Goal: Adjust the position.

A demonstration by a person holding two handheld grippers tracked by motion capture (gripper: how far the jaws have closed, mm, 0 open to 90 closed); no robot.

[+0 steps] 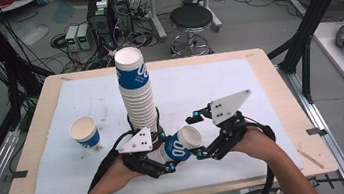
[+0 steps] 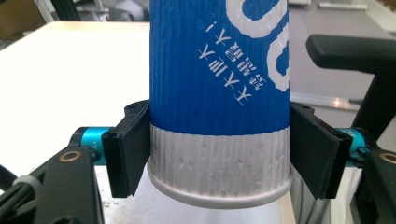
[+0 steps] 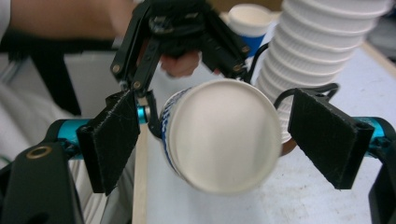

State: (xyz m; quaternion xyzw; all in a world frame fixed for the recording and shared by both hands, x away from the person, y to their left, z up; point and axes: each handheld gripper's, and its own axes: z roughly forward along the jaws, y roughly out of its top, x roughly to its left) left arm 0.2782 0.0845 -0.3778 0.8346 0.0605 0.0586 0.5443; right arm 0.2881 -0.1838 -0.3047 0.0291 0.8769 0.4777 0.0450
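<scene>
High view: left tongs point(image 1: 171, 163) pinch a blue-and-white paper cup point(image 1: 180, 145) lying sideways just before the tall cup stack point(image 1: 137, 94) on the tabletop point(image 1: 267, 72); right tongs point(image 1: 199, 136) stand spread beside its mouth.
Left gripper view: pads point(image 2: 128, 149) clamp the cup's base for a steady hold; Chinese writing, unreadable.
Right gripper view: the jaws stand clear of the rim, likely just released.

Cup in left gripper point(image 2: 219, 116): mouth end cut off by top edge of the left gripper view; printed logo only partly in frame.
Cup stack point(image 3: 322, 51): top cut off in the right gripper view; base hidden behind the left gripper point(image 1: 160, 154) in the high view.
Held cup, right gripper view: rim nearest the camera blurred.
Person's forearms: cut off by bottom edge, high view.
</scene>
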